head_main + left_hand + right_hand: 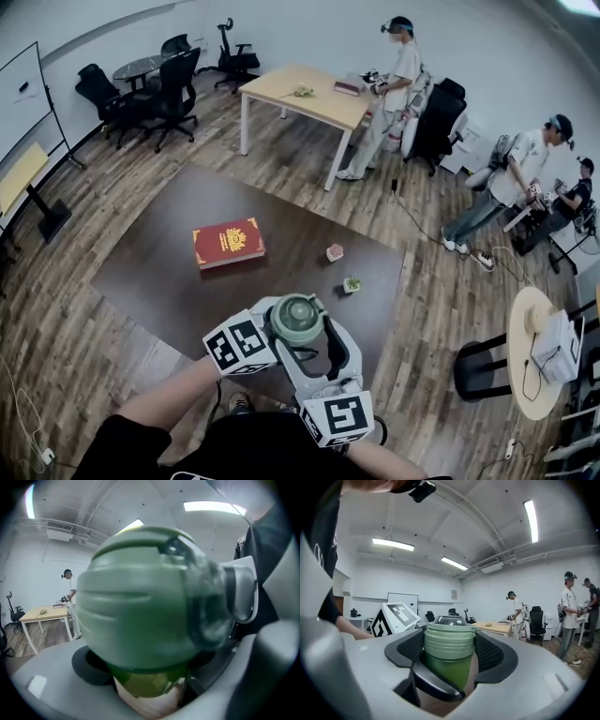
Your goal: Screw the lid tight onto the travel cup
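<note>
The green travel cup (449,670) is held up in the air in front of me, above the dark table, with its ribbed green lid (298,319) on top. In the right gripper view my right gripper (450,651) is shut on the lid (450,641), one dark pad pressed against each side of it. In the left gripper view the lid (140,611) fills the middle. Beneath it the translucent green cup body (145,684) sits gripped in my left gripper (145,688). In the head view the left gripper (272,330) and right gripper (319,339) meet at the cup.
On the dark table (169,272) lie a red book (228,243), a small pink object (335,252) and a small green one (352,284). Further back a person (389,94) stands at a wooden table (309,94). More people, chairs and a round table (534,366) are to the right.
</note>
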